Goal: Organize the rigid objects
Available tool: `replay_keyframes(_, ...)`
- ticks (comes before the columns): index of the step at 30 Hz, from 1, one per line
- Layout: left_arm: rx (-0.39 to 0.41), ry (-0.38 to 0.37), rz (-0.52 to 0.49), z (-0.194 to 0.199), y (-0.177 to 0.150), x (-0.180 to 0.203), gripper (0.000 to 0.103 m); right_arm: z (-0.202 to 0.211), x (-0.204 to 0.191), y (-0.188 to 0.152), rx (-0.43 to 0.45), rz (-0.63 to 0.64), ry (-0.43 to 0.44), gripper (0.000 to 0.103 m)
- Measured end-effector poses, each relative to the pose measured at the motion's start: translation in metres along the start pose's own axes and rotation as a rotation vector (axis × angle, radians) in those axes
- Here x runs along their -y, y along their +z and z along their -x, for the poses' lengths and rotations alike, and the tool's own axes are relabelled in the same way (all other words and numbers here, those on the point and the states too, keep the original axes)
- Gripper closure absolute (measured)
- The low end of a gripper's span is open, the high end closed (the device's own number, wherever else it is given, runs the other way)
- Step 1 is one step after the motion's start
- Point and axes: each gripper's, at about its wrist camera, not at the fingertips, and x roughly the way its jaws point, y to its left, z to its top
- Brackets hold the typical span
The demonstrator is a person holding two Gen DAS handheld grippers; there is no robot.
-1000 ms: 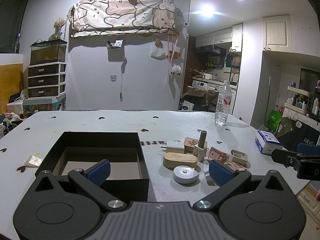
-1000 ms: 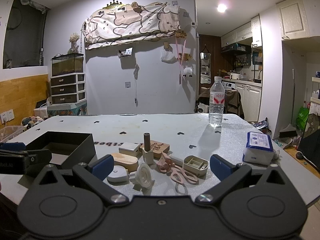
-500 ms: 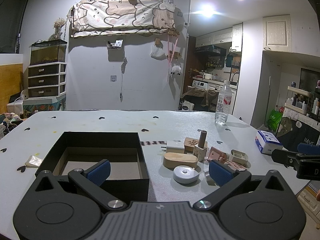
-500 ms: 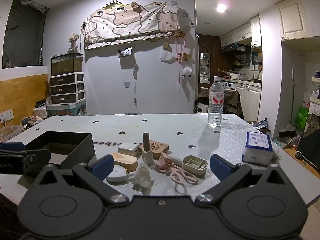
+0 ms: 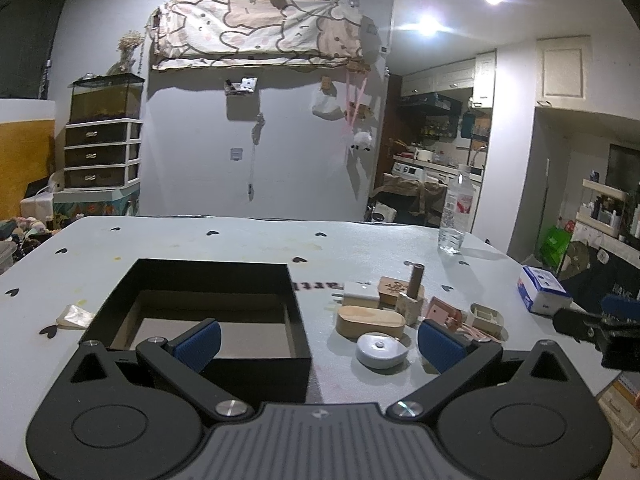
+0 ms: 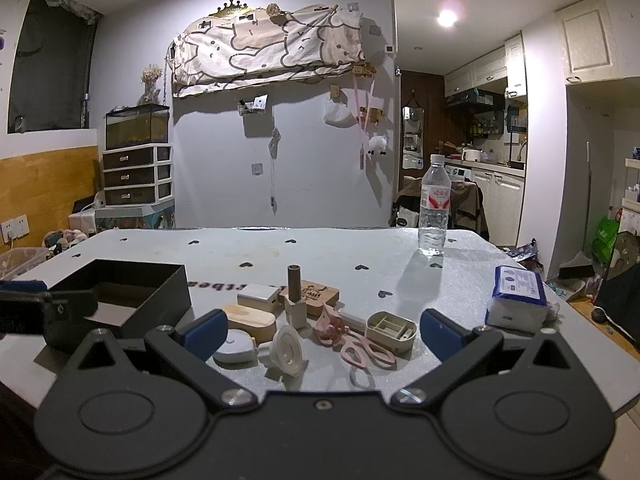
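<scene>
Left hand-held gripper (image 5: 316, 344): jaws spread wide, nothing between the blue pads; it hangs above the near edge of the bench, with the black box at its 11 o'clock and the cluster of small items at its 1 o'clock.
Right hand-held gripper (image 6: 322, 330): jaws also wide apart and empty, hanging low over the near edge with the cluster straight ahead at 12 o'clock.
Bench (image 6: 340, 252): pale top printed with small dark hearts.
Black box (image 5: 208, 276): open-topped, brown floor bare, standing to the left of the cluster.
White round disc (image 5: 380, 350): nearest item in the left wrist view, lying flat, just in front of the oval wooden box.
Oval wooden box (image 5: 368, 322): lies flat behind the disc.
White block (image 6: 258, 296): behind the oval wooden box, beside the engraved wooden plaque (image 6: 316, 294).
Small bottle with brown cap (image 6: 295, 300): upright at the middle of the cluster.
White ridged ring (image 6: 288, 346): tilted on edge, at the front of the cluster.
Pink scissors (image 6: 366, 352): flat, at 3 o'clock of the ring.
Beige tray (image 6: 390, 330): just behind the scissors, compartments facing up.
Water bottle (image 6: 434, 210): upright at the far right, well apart from the cluster.
Blue-and-white packet (image 6: 518, 296): near the right edge.
</scene>
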Motion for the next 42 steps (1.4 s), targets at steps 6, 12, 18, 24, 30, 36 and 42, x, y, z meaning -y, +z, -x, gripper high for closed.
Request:
replay_keyframes(6, 0.027, 0.068, 0.017, -0.001, 0.000, -0.020, 0.000, -0.012, -0.002, -0.009, -0.025, 0.002, 0.002, 0.000)
replay_keyframes(12, 0.021, 0.130, 0.060, -0.006, 0.000, -0.049, 0.000, -0.026, -0.003, -0.017, -0.047, -0.016, 0.017, 0.000)
replay_keyframes(18, -0.030, 0.222, 0.088, -0.017, -0.001, -0.085, 0.000, -0.052, -0.007, -0.024, -0.074, -0.049, 0.039, 0.000)
replay_keyframes(24, -0.026, 0.290, 0.087, -0.022, -0.002, -0.112, 0.000, -0.079, -0.023, -0.033, -0.117, -0.031, 0.065, 0.000)
replay_keyframes(30, -0.042, 0.298, 0.076, -0.033, -0.006, -0.130, 0.000, -0.102, -0.031, -0.037, -0.100, -0.083, 0.109, 0.000)
replay_keyframes(36, -0.033, 0.272, 0.123, -0.042, -0.010, -0.144, 0.025, -0.120, -0.036, -0.037, -0.110, -0.093, 0.063, 0.002)
replay_keyframes(42, -0.068, 0.270, 0.137, -0.056, -0.010, -0.148, 0.064, -0.132, -0.026, -0.033, -0.126, -0.146, 0.100, 0.041)
